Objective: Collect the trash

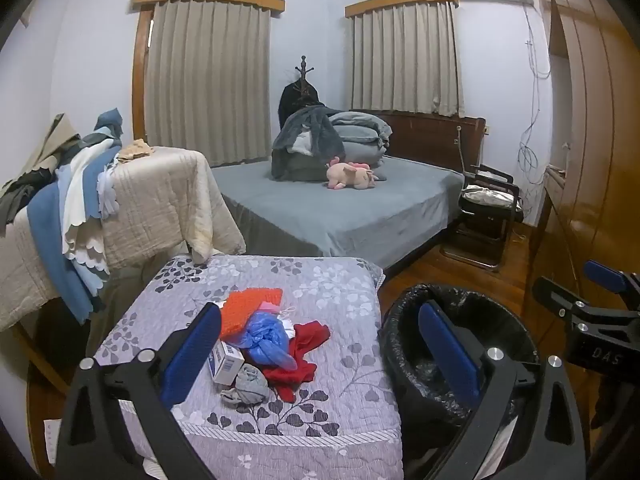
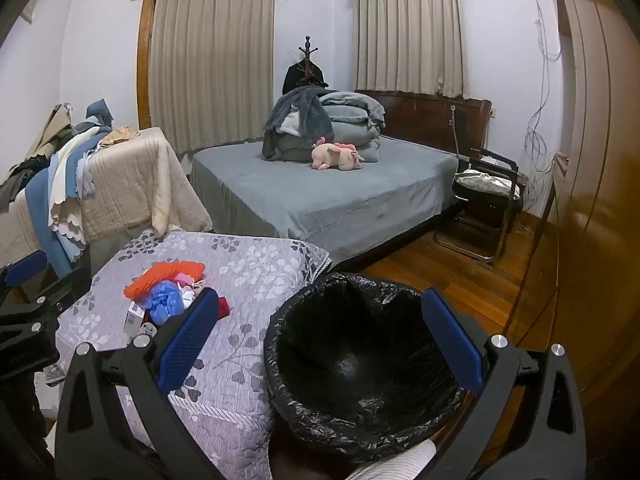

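Observation:
A pile of trash lies on a floral quilt (image 1: 320,280): an orange mesh piece (image 1: 248,308), a blue plastic bag (image 1: 268,340), red cloth (image 1: 304,352), a small white box (image 1: 226,364) and a grey rag (image 1: 248,386). A bin with a black liner (image 1: 452,320) stands right of the quilt. My left gripper (image 1: 320,352) is open above the quilt's near edge, the pile between its fingers. My right gripper (image 2: 320,344) is open over the bin (image 2: 360,360). The pile also shows in the right wrist view (image 2: 164,292).
A grey bed (image 1: 340,204) with folded bedding and a pink plush toy (image 1: 352,174) lies behind. A rack draped with cloths (image 1: 100,208) stands at the left. A chair (image 1: 488,208) and a wooden wardrobe (image 1: 592,160) are at the right. The floor is wood.

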`<state>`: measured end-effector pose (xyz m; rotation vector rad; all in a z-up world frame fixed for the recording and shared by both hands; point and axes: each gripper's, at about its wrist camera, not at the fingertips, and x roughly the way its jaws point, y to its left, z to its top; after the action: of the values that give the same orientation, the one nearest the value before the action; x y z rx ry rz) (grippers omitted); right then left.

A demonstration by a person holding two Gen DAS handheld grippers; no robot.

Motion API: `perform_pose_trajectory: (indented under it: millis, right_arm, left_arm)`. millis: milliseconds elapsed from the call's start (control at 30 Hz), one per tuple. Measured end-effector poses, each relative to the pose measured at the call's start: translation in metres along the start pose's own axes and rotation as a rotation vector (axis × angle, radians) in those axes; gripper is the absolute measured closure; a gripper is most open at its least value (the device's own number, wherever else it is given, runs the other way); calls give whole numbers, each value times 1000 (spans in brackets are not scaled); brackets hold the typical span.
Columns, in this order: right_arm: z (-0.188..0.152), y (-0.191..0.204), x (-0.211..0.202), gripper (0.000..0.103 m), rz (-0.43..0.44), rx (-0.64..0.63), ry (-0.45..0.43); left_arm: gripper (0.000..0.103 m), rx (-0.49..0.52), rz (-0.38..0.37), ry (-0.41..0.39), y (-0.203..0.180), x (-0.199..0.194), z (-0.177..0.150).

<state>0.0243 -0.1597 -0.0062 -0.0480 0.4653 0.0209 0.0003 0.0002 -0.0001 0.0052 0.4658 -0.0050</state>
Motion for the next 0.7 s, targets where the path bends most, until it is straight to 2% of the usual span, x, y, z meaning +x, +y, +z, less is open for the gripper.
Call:
perform_pose_trajectory:
  millis: [700]
  right_arm:
    - [-2,2,1,5,0,-1,2]
  left_arm:
    - [6,-5,-2,-4,0,0,0]
